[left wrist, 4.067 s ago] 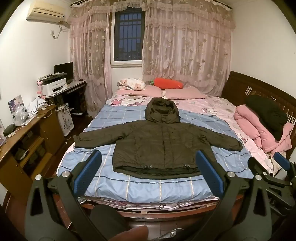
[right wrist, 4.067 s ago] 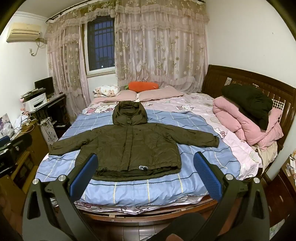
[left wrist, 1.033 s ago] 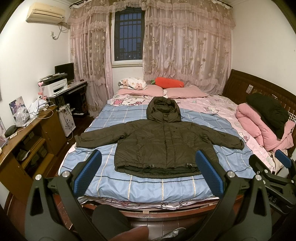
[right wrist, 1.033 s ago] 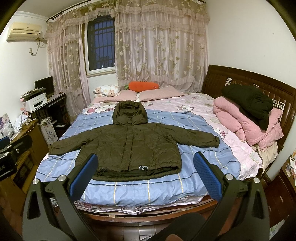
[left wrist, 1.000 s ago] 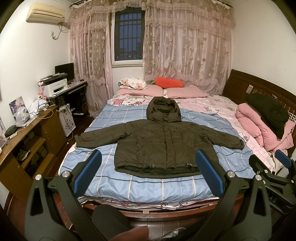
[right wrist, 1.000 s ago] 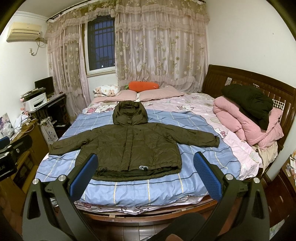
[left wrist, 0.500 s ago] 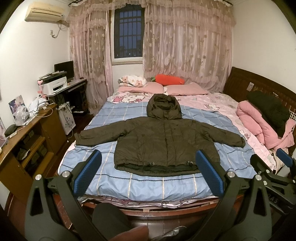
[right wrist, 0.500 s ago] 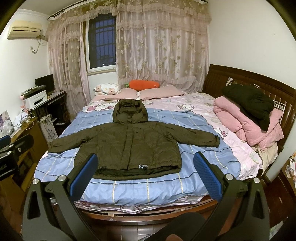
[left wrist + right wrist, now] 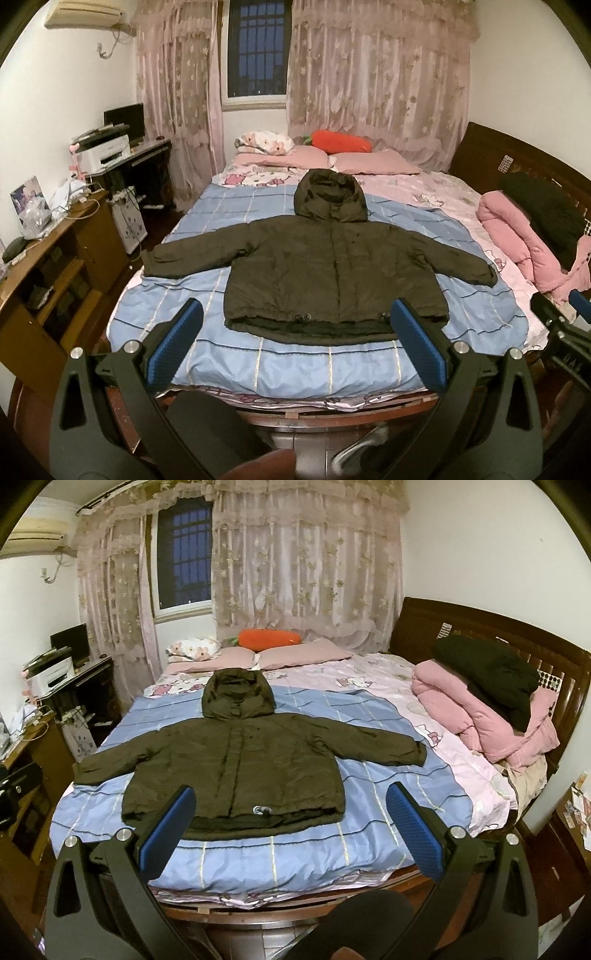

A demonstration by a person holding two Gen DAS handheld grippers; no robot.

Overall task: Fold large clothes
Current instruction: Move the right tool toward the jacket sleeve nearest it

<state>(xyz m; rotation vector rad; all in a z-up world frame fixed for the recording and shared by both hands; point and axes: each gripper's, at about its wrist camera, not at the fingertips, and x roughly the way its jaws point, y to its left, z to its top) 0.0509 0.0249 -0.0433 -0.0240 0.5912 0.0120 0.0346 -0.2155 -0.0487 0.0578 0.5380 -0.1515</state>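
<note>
1. Dark olive hooded jacket (image 9: 334, 266) lies flat, front up, on the blue plaid sheet (image 9: 295, 369) of the bed (image 9: 291, 408); both sleeves spread out sideways, hood pointing twd the pillows, hem nearest the cams.
2. Left gripper (image 9: 295, 345): jaws spread wide, nothing btwn them; blue pads (image 9: 173, 345) hang over the near edge of the bed, short of the jacket hem, not touching fabric.
3. Right gripper (image 9: 291, 827): jaws also wide apart, empty; in its view the left blue pad (image 9: 168, 825) overlaps the hem corner on screen, but contact can't be told.
4. Jacket in the right wrist view (image 9: 240, 760): sits left of centre, drawcord toggle showing at the hem.
5. Bkgd: pink pillows (image 9: 376, 167) w/ an orange carrot plush (image 9: 341, 142) at the far end; folded pink quilt (image 9: 480, 716) w/ a black garment (image 9: 491, 675) on top, by the wooden headboard (image 9: 480, 635) on the right.
6. Left side of room: desk w/ printer (image 9: 105, 155) and monitor, wooden cabinet (image 9: 48, 266), lace curtains (image 9: 369, 85) around a barred window.
</note>
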